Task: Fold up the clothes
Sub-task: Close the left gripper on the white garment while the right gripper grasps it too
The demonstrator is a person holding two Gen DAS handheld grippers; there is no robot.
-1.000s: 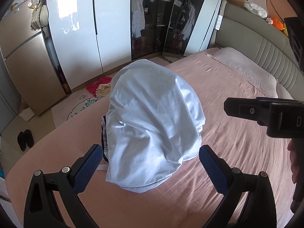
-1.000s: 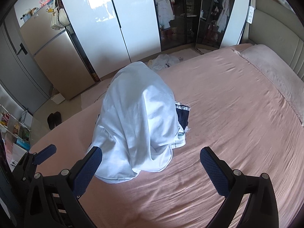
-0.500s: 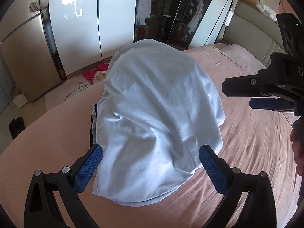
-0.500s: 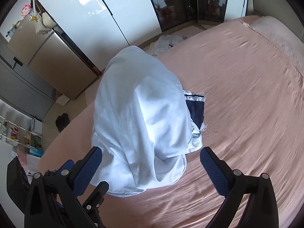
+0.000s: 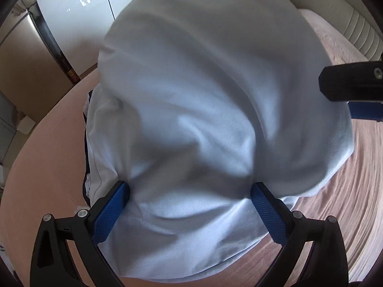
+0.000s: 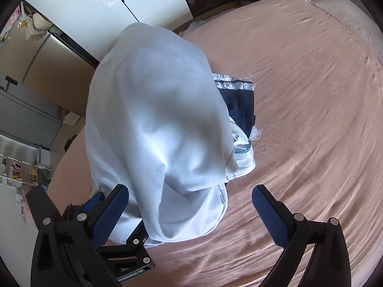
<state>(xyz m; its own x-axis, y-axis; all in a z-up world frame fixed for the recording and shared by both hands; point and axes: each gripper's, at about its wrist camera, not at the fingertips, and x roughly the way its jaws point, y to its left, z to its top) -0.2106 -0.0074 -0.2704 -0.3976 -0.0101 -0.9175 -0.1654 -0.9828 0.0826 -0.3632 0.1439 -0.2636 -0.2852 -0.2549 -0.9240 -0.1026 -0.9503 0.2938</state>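
A pale blue-white garment (image 5: 196, 124) lies heaped on the pink bed (image 5: 47, 172); in the right wrist view it (image 6: 155, 124) covers a folded stack with a navy garment (image 6: 239, 105) with white lace trim. My left gripper (image 5: 189, 212) is open, its blue pads on either side of the heap's near edge, cloth between them. My right gripper (image 6: 189, 212) is open over the heap's near right corner and the sheet. The left gripper's body shows low in the right wrist view (image 6: 107, 217).
White wardrobe doors (image 6: 115, 2) and a metallic cabinet (image 5: 26, 71) stand past the bed's far edge. The padded headboard (image 5: 354, 28) is at right. Open pink sheet (image 6: 311, 119) stretches to the right of the heap.
Both grippers have moved in close to the heap. The left gripper's pads now straddle its near edge; the right gripper now hangs over its right corner. Both stay open.
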